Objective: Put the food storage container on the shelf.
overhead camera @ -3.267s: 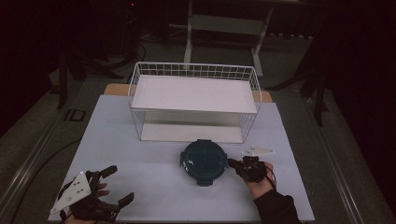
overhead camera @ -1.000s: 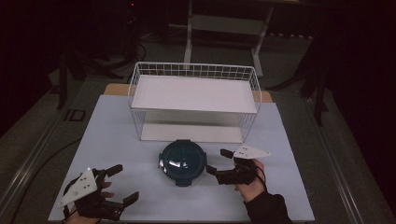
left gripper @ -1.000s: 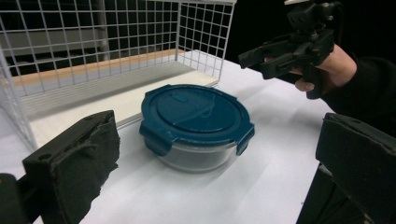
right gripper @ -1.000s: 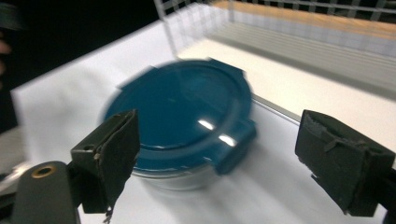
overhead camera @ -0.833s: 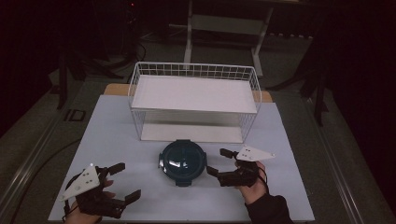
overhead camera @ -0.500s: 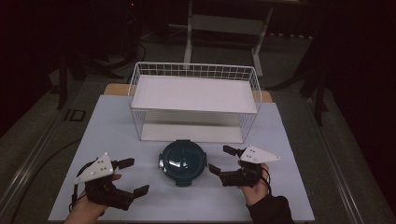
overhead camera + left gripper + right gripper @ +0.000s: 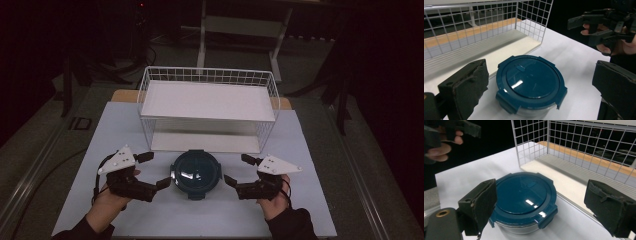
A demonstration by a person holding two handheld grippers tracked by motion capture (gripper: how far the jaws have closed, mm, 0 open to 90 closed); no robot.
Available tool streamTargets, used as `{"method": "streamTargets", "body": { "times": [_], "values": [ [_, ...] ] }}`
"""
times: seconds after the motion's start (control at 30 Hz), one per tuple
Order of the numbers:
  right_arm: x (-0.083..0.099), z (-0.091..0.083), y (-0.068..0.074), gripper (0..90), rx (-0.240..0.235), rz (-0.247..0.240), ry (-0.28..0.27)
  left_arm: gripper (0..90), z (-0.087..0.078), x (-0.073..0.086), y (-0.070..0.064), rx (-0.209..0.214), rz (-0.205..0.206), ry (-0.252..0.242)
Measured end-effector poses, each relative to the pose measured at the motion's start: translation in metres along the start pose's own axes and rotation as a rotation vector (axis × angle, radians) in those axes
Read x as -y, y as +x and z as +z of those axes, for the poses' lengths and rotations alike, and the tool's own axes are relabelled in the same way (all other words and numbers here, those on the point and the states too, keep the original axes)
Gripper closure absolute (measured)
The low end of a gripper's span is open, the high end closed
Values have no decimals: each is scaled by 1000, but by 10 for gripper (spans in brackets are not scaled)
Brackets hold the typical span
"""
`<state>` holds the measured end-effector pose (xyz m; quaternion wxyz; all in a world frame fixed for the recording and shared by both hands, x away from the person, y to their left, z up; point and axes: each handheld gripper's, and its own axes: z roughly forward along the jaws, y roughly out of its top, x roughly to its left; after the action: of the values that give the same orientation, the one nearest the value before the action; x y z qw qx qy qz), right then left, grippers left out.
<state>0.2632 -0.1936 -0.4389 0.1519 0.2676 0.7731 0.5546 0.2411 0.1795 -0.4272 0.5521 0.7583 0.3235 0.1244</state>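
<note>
A round container with a dark blue clip lid rests on the white table, just in front of the wire basket. My left gripper is open at the container's left side, jaws spread wide and apart from it. My right gripper is open at the container's right side, also not touching. In the left gripper view the container lies between the two black jaws, and the right gripper shows beyond it. In the right gripper view the container sits between the jaws too.
The white wire basket stands behind the container, holding a white shelf. A wooden strip runs along the table's far edge. Dark floor and metal stands surround the table.
The container slid left toward the table's middle, and the right gripper let go of it and opened. The left gripper moved up and right to the container's left side.
</note>
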Motion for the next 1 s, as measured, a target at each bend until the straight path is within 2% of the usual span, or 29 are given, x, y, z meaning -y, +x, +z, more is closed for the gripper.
{"method": "streamTargets", "body": {
  "times": [0.07,0.17,0.27,0.3,0.37,0.43,0.53,0.67,0.73,0.8,0.83,0.87,0.9,0.97,1.0],
  "values": [
    [0,2,1,112,9,-8,4,5,7,-1,5,-13,-24,14],
    [0,4,0,112,-9,11,-6,6,19,0,13,-20,-59,40],
    [0,5,1,106,6,14,-5,6,30,2,19,-20,-82,78],
    [0,6,2,106,6,13,5,6,34,2,21,-10,-108,105],
    [0,9,4,106,30,-1,22,6,40,4,25,-24,-121,125],
    [2,11,6,99,19,-3,17,6,47,8,30,-23,-156,164],
    [4,14,9,100,24,-11,29,6,53,14,37,-23,-226,193],
    [5,14,10,100,19,-7,41,7,60,22,47,-17,-350,252],
    [6,14,8,102,18,-1,43,6,63,27,52,5,-426,280],
    [6,14,7,102,16,8,51,7,66,31,58,55,-487,330],
    [7,14,7,102,16,9,50,7,67,33,60,64,-520,343],
    [7,14,7,103,9,13,53,35,67,36,62,80,-553,349],
    [8,14,7,102,13,10,56,67,68,37,64,80,-578,368],
    [9,15,8,102,8,5,59,164,67,40,67,87,-625,372],
    [9,15,8,102,12,3,59,175,67,41,68,97,-646,376]
  ]
}}
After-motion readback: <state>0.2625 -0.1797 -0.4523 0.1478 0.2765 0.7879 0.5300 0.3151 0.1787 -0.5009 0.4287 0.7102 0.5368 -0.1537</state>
